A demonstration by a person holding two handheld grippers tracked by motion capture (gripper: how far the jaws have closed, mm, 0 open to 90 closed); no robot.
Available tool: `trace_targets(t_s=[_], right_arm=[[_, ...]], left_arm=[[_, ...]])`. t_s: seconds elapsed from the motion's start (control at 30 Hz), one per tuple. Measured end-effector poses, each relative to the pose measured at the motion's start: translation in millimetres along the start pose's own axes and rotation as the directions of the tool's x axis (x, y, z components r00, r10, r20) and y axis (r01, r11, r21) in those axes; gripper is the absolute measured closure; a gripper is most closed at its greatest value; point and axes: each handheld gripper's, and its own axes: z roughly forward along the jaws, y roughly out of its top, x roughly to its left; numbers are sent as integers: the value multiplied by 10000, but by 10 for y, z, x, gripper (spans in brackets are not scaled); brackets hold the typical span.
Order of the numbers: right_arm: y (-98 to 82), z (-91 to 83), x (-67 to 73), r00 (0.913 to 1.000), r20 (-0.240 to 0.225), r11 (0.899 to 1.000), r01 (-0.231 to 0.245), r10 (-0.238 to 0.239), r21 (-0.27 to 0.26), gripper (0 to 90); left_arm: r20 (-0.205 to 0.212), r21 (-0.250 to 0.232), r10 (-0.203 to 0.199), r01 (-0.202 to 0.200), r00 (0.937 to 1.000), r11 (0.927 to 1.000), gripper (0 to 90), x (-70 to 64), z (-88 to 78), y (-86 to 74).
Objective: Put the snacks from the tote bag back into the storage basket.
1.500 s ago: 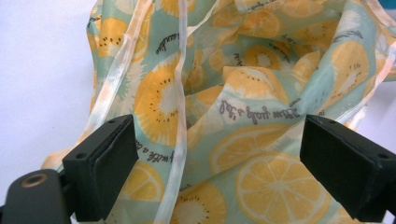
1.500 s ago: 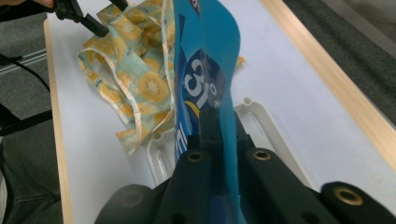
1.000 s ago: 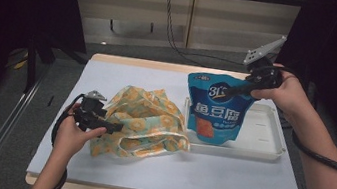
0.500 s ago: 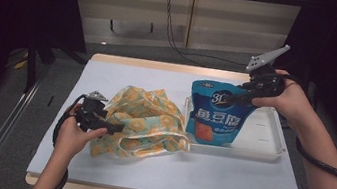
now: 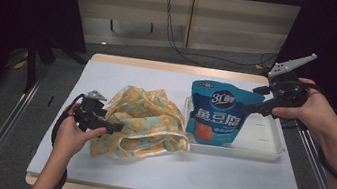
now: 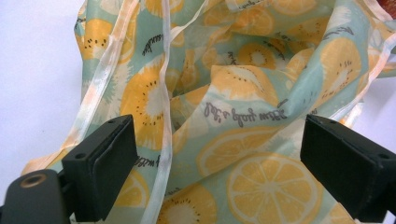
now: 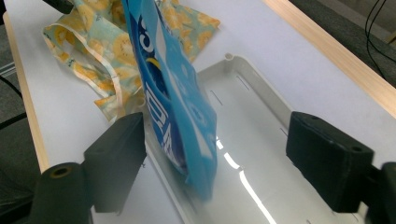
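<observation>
High view: the desk carries a fruit-print cloth bag at its left centre and a white tray at its right. A blue snack pouch stands upright in the left end of the tray, just beside the bag. The left claw sits at the left edge of the bag, with its tips over the cloth. The right claw is held at the right edge of the pouch top, above the tray. The person's hands enter from the bottom left and from the right.

Left gripper view: the left claw stands wide. The bag lies under and between the two jaws, crumpled, with its pale straps running across the print. Neither pad presses on the cloth.

Right gripper view: the right claw stands wide; its jaws have just been opening. The pouch stands between the jaws, upright and blurred, nearer the left jaw, with clear gaps to both pads. Its base rests in the tray. The bag lies on the desk beyond the tray.
</observation>
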Motion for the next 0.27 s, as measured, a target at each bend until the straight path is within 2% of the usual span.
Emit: trace_targets(t_s=[0.27], right_arm=[[-163,-8,19,9996,134,9997,-229,231,-98,122]], left_arm=[[-20,-22,46,-46,10000,10000,105,5,-28,6]])
